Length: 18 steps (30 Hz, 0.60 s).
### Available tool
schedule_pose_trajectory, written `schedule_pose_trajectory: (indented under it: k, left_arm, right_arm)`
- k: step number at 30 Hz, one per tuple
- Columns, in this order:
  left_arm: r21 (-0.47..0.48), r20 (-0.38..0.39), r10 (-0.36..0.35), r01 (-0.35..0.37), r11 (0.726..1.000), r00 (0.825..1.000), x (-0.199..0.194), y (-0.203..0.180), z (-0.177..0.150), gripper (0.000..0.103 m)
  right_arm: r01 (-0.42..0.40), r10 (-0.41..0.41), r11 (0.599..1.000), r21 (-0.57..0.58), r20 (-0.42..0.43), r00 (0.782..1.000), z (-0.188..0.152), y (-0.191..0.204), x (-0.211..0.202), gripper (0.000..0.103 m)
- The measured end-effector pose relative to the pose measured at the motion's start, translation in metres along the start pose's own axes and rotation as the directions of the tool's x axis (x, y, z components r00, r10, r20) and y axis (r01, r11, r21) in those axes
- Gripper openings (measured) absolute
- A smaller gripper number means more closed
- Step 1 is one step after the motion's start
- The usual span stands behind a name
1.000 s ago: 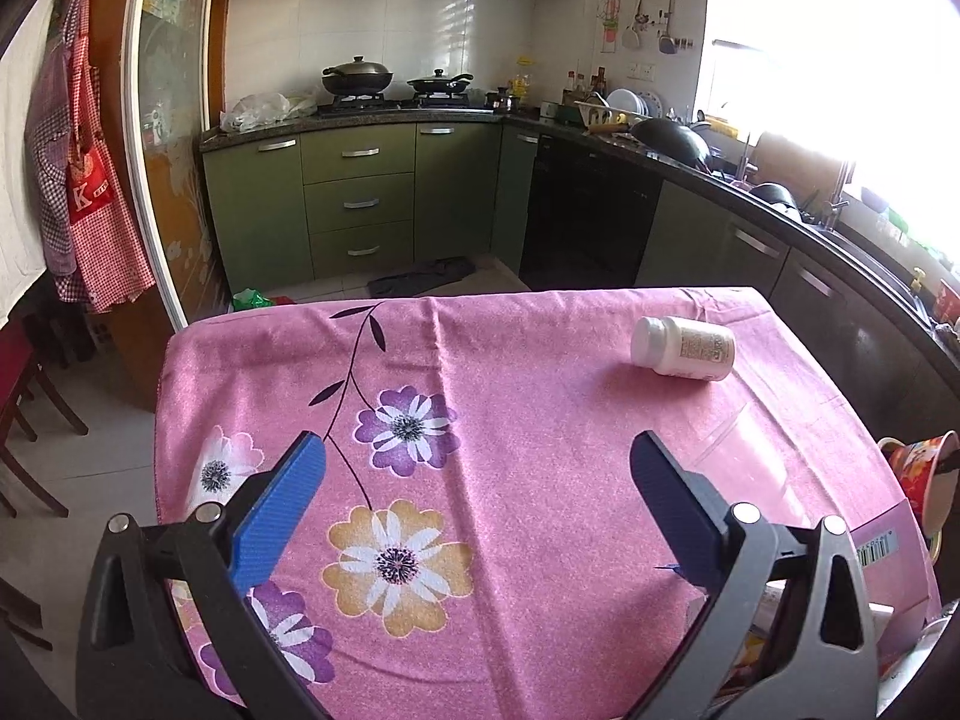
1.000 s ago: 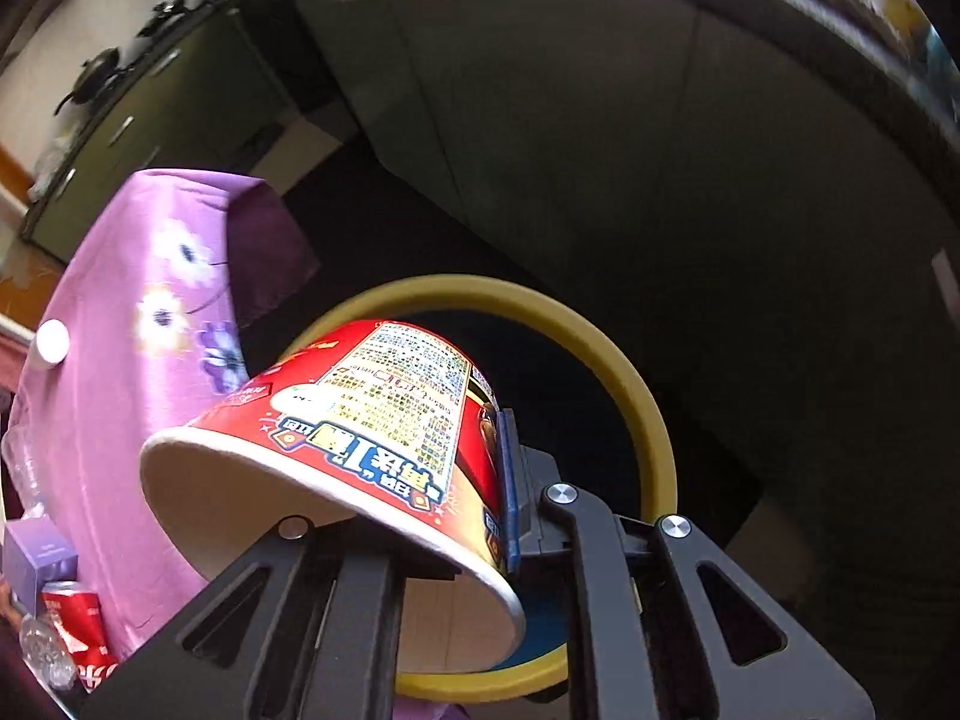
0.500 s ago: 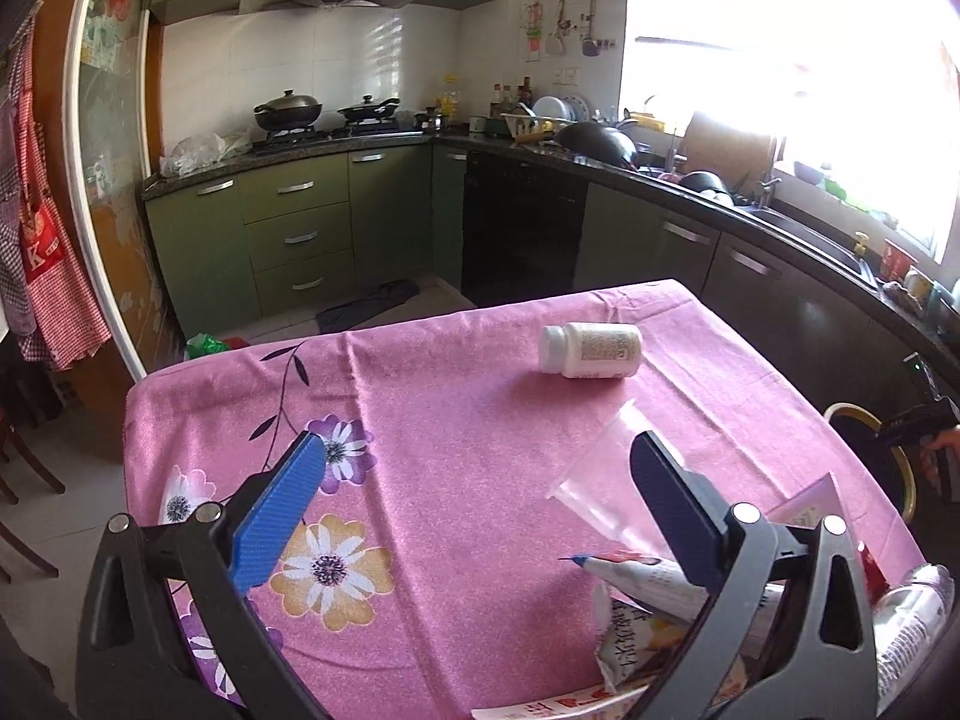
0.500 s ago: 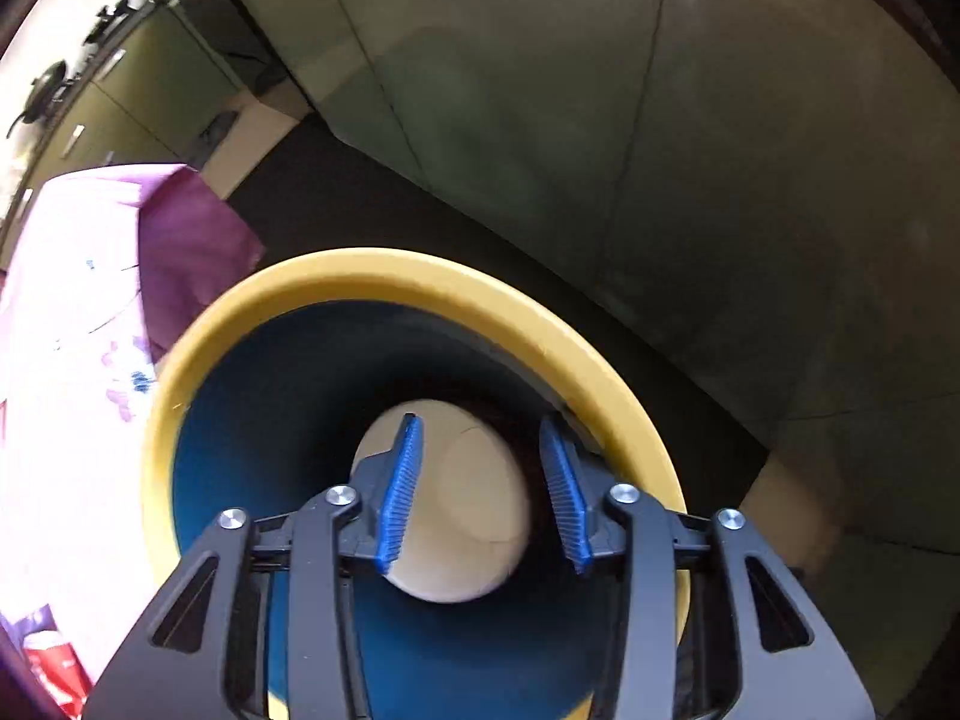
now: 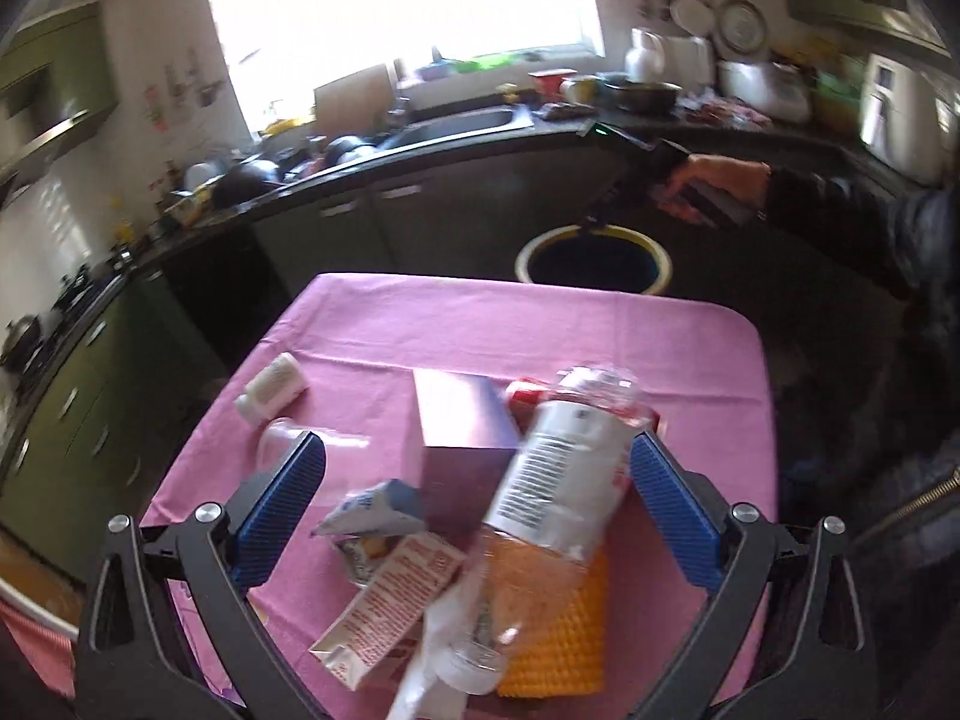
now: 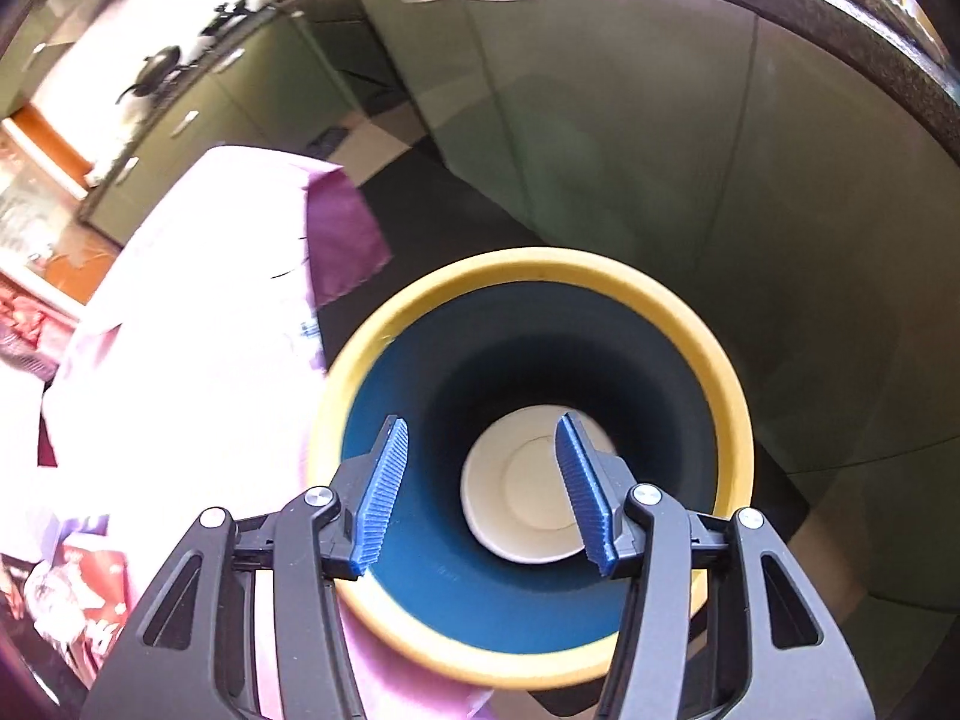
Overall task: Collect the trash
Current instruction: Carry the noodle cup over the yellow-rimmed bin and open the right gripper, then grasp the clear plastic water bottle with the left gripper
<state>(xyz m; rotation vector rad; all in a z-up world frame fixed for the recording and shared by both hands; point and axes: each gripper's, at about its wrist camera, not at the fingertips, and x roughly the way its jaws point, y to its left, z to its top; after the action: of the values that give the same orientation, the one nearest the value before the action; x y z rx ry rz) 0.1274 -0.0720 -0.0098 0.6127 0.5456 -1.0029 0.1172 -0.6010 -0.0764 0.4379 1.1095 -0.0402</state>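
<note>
Hovering over trash pile on pink tablecloth (image 5: 600,330), left gripper (image 5: 477,498) spread wide, holding nothing. Clear plastic bottle (image 5: 552,480) lying right between the blue pads (image 5: 282,498), long axis running away from camera and tilted slightly right, cap end nearest; nearer the right-side pad, well inside reach. Purple box (image 5: 456,420) just beside bottle on its left, small carton (image 5: 390,594) and orange mesh piece (image 5: 576,630) underneath or touching. White pill bottle (image 5: 270,387) apart, off to far left.

Right gripper (image 6: 480,492) parted, empty, poised above yellow-rimmed bin (image 6: 732,396); white cup (image 6: 528,495) sitting at bin bottom, base up.

Left clearly nearer the pile. Likely next: closing across bottle's width, since axis lies roughly along the fingers. Risk: snagging box too.
</note>
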Motion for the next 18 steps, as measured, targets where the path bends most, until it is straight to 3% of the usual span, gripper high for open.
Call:
schedule_pose_trajectory:
  k: [6,13,18]
  left_arm:
    - [0.088,-0.113,-0.185,0.195,0.977,0.976,0.020,-0.022,0.007,0.097]
    - [0.074,-0.234,-0.237,0.261,0.963,0.943,0.058,-0.017,0.000,0.097]
    - [0.049,-0.276,-0.257,0.281,0.959,0.926,0.069,-0.015,-0.006,0.086]
  right_arm:
    - [-0.062,0.063,0.995,-0.075,0.017,0.998,-0.041,0.032,-0.045,0.058]
    - [-0.114,0.117,0.989,-0.100,0.024,0.993,-0.079,0.049,-0.076,0.062]
    - [-0.134,0.137,0.987,-0.094,0.026,0.990,-0.086,0.053,-0.075,0.064]
